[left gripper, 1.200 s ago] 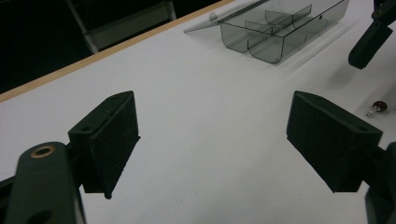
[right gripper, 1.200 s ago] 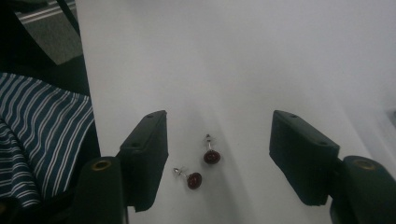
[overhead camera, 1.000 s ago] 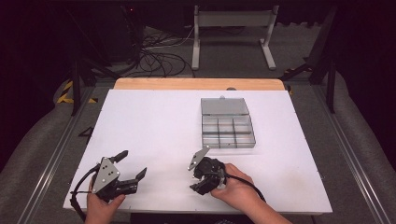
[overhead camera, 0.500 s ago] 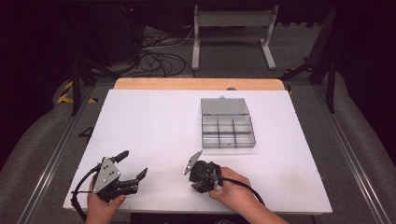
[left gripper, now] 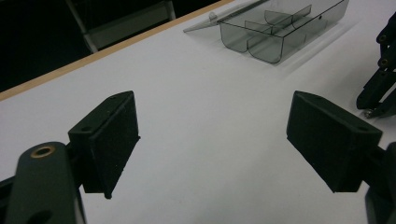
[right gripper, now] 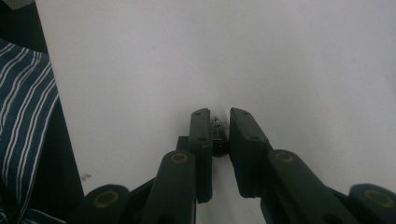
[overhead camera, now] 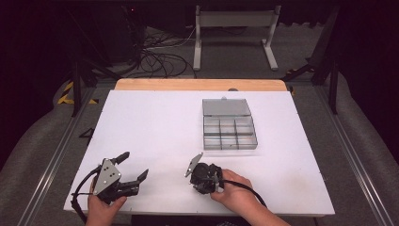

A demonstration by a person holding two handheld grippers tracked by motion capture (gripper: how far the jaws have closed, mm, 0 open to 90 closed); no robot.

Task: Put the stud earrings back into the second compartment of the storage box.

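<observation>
My right gripper (right gripper: 218,114) points down at the white table (overhead camera: 155,127) near its front edge. Its jaws have just been closing and now pinch a small shiny metal piece (right gripper: 217,133), possibly a screw. From above, the right gripper (overhead camera: 200,183) sits under a hand, front middle of the table. The left gripper (overhead camera: 134,165) rests at the front left, open, and between its pads (left gripper: 114,140) is only bare table. A clear grey compartment box (overhead camera: 229,129) with its lid laid back stands in the middle right, and it appears far off as the box (left gripper: 280,28) in the left gripper view.
A wooden strip (overhead camera: 197,84) runs along the table's far edge. Behind it are cables and a white stand (overhead camera: 235,28) on the floor. Blue-striped cloth (right gripper: 23,121) hangs by the table's front edge. Part of the right gripper (left gripper: 380,70) stands at the edge of the left gripper view.
The right gripper has tipped down towards the table and drawn its jaws together. The left gripper has kept still.
</observation>
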